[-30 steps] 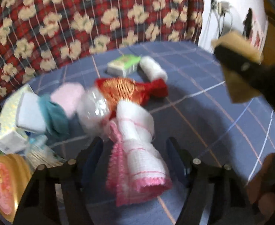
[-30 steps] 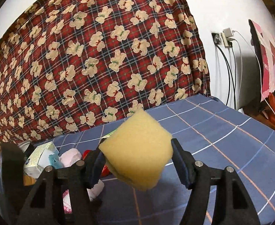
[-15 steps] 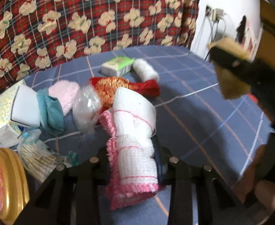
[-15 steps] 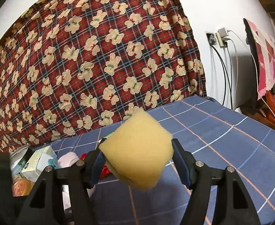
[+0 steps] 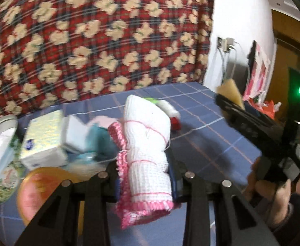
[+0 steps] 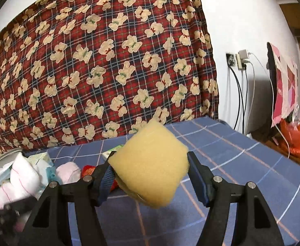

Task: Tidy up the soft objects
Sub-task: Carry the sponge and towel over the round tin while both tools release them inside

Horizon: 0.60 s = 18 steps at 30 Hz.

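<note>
Two grippers, two catches. The left gripper (image 5: pixel 144 176) has its jaws clamped on the rolled white towel with pink trim (image 5: pixel 144 143), and the roll stands up between the fingers, tilted a little, its frilled pink end hanging toward the camera. The picture is smeared, so whether the towel's far end touches the pile behind it is hard to call.

Over on the other side, the right gripper (image 6: pixel 152 176) squeezes the yellow sponge (image 6: pixel 150 162) between its blue pads, corner up like a diamond, held above the blue checked bedspread (image 6: pixel 242 164). From the left wrist view that same sponge (image 5: pixel 230 90) pokes up at the far right above the black tool, and the person's right hand (image 5: pixel 272 188) wraps the handle below.

On the bedspread behind the towel lies the clutter: a tissue box (image 5: pixel 42 137) at the left, a teal cloth (image 5: pixel 97 135) beside it, a fluffy pink piece (image 6: pixel 68 172) next, then a red pouch (image 5: pixel 175 123) peeking out past the towel. A round orange lid (image 5: pixel 41 188) sits near the bottom left. The teddy-bear plaid blanket (image 6: pixel 100 61) fills the background, with a wall socket (image 6: pixel 238 59) and cables to its right.
</note>
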Each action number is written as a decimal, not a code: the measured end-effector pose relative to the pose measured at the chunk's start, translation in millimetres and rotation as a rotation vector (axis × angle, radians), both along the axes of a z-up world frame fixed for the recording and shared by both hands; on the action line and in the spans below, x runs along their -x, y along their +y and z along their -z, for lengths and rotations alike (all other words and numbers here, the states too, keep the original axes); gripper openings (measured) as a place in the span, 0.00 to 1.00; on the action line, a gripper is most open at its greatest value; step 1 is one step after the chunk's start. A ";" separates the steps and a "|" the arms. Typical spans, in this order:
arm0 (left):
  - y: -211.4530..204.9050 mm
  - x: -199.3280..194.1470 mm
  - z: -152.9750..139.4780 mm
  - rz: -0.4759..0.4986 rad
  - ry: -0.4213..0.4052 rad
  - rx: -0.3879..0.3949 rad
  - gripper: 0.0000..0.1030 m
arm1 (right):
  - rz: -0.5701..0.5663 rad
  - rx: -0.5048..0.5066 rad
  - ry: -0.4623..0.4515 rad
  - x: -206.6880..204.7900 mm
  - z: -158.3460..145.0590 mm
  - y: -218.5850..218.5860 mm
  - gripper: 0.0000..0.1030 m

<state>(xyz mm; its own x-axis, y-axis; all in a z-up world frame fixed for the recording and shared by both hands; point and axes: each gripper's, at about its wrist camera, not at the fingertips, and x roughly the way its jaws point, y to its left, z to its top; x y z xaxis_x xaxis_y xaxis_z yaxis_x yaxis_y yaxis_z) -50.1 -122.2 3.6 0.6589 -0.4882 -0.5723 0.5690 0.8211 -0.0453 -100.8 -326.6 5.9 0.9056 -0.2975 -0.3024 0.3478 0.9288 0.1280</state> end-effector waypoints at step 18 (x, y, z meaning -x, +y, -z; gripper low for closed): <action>156.5 -56.5 -21.2 -0.298 -0.118 -0.024 0.33 | -0.298 -0.018 -0.052 -37.4 -22.6 165.6 0.67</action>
<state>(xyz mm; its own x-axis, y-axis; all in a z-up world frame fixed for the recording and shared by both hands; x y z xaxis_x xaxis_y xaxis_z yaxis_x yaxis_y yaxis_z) 6.4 34.3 24.8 0.8332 -0.2506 -0.4929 0.3031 0.9525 0.0281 -63.4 -161.0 28.6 0.9666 -0.0111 -0.2560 0.0525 0.9864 0.1555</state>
